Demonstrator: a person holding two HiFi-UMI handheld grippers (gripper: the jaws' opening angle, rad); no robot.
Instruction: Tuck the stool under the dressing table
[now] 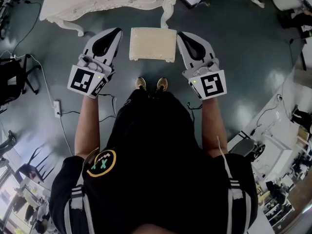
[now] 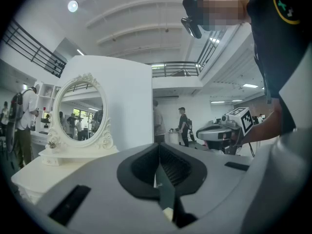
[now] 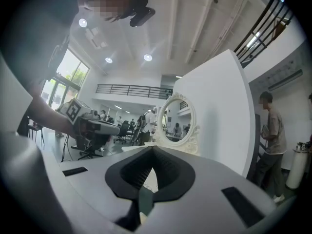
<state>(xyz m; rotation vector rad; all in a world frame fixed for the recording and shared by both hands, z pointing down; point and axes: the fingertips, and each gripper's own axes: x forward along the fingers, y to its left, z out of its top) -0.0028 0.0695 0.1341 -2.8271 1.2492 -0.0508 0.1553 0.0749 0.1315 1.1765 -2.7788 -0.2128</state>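
Square stool (image 1: 152,44) seen from above: cream padded seat, pale trim along its near edge. Stands on the dark floor (image 1: 234,48) just in front of the white dressing table (image 1: 97,1), not yet under it, level with the worktop's right front corner. Far edge right by the curved right front leg (image 1: 168,11); near edge just ahead of the person's feet (image 1: 151,84). Open floor under the worktop to the left, between that leg and the left front leg (image 1: 73,27). Flanked by the left gripper (image 1: 117,31) and right gripper (image 1: 180,34), each just beside a side edge, apart from it, held level. Jaws of both together, nothing between them. Bare floor to the right of the stool; a cable (image 1: 61,116) trailing on the left. Oval mirror (image 2: 80,112) on the worktop.
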